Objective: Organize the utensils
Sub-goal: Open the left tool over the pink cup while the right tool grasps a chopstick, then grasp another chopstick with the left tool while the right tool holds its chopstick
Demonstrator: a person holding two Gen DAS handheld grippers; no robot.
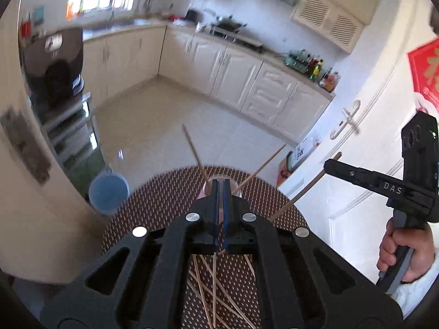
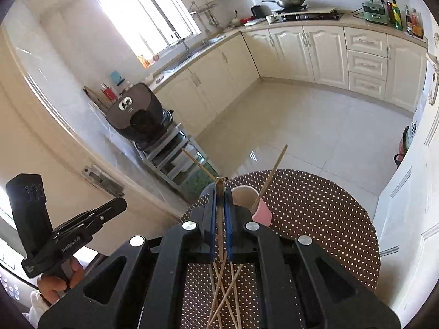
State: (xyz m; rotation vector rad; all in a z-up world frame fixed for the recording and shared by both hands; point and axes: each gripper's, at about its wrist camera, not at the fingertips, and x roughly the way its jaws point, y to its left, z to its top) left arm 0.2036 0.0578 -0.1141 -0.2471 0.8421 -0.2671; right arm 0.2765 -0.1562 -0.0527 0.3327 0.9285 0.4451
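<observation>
A pink cup (image 2: 262, 212) stands on the round brown dotted table (image 2: 315, 213) with two chopsticks (image 2: 270, 176) leaning in it; in the left wrist view the cup (image 1: 204, 189) is mostly hidden behind my fingers. My right gripper (image 2: 220, 192) is shut on a chopstick (image 2: 220, 213), held beside the cup's rim; it shows in the left wrist view (image 1: 333, 164) holding that chopstick (image 1: 304, 192). My left gripper (image 1: 219, 183) is shut with nothing seen between its jaws, just above the cup. Several loose chopsticks (image 1: 214, 282) lie on the table beneath both grippers.
A blue bin (image 1: 108, 192) stands on the floor left of the table. A metal rack with a dark appliance (image 2: 142, 118) stands beyond the table's left side. A white door (image 1: 356, 150) is close on the right. Kitchen cabinets (image 2: 315, 52) line the far walls.
</observation>
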